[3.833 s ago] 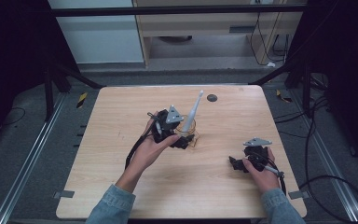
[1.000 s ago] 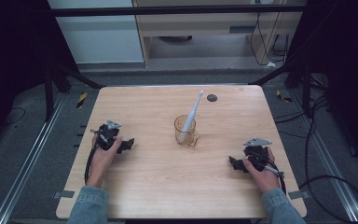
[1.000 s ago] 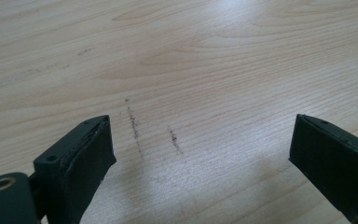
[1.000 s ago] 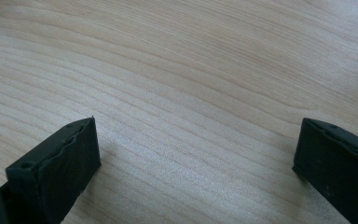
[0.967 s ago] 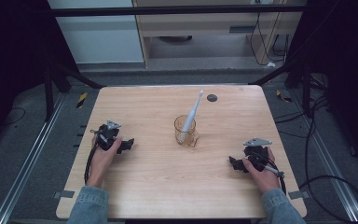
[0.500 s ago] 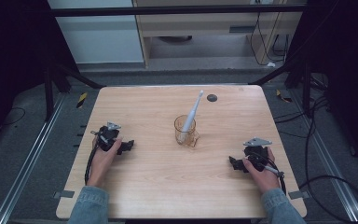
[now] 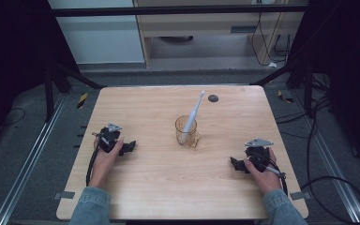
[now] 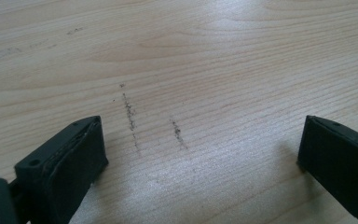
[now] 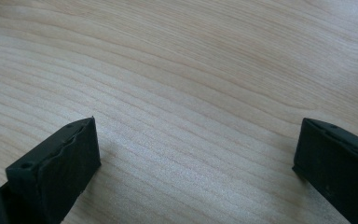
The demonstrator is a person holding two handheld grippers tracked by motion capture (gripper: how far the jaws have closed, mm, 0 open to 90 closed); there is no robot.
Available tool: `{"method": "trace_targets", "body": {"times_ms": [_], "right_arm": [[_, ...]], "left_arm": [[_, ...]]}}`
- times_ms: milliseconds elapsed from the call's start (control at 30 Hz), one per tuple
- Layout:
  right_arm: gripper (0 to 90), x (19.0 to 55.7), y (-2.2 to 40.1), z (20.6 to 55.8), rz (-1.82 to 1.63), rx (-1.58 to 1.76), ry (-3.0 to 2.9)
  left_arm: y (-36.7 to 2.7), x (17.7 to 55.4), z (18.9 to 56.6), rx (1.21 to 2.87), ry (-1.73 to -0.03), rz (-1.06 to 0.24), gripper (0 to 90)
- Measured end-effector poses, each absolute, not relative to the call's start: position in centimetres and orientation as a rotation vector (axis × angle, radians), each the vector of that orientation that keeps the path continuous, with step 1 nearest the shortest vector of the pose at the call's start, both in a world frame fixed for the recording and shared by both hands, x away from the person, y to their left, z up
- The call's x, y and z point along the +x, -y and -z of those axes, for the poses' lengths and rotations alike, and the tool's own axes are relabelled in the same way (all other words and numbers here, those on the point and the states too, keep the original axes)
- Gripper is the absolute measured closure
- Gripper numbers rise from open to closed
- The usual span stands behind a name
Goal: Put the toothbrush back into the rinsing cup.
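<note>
A clear glass cup (image 7: pixel 186 131) stands upright near the middle of the wooden table (image 7: pixel 150 187). A white toothbrush (image 7: pixel 194 110) leans in it, its upper end tilted to the far right. My left gripper (image 7: pixel 130 146) rests on the table at the left, well apart from the cup, held by a hand. In the left gripper view my gripper (image 8: pixel 200 154) is open over bare wood with faint dark scuff marks (image 8: pixel 130 116). At the right side my right gripper (image 7: pixel 235 164) rests on the table. In the right gripper view its jaws stand wide apart, my gripper (image 9: pixel 196 154) open and empty.
A small dark round hole (image 7: pixel 213 98) sits near the table's far edge. Black frame legs (image 7: pixel 56 79) and cables (image 7: pixel 328 183) lie on the floor around the table. A cabinet (image 7: pixel 206 28) stands behind it.
Since 3.8 s ago the left gripper has drawn back from the cup to the table's left side, leaving cup and toothbrush standing. Over the last second nothing visibly moved.
</note>
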State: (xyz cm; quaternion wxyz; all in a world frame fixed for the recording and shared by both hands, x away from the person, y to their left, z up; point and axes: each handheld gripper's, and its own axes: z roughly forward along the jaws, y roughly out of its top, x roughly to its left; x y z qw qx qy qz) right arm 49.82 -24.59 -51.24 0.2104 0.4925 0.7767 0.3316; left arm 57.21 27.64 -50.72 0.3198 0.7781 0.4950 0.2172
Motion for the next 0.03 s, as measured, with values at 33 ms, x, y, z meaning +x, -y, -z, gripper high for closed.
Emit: {"method": "trace_targets", "body": {"times_ms": [33], "right_arm": [[0.3,49.82,24.59,51.24,-0.922,1.369,-2.159]], "left_arm": [[-27.64,57.21,50.72,2.045,-1.301,-0.571,0.0]]}}
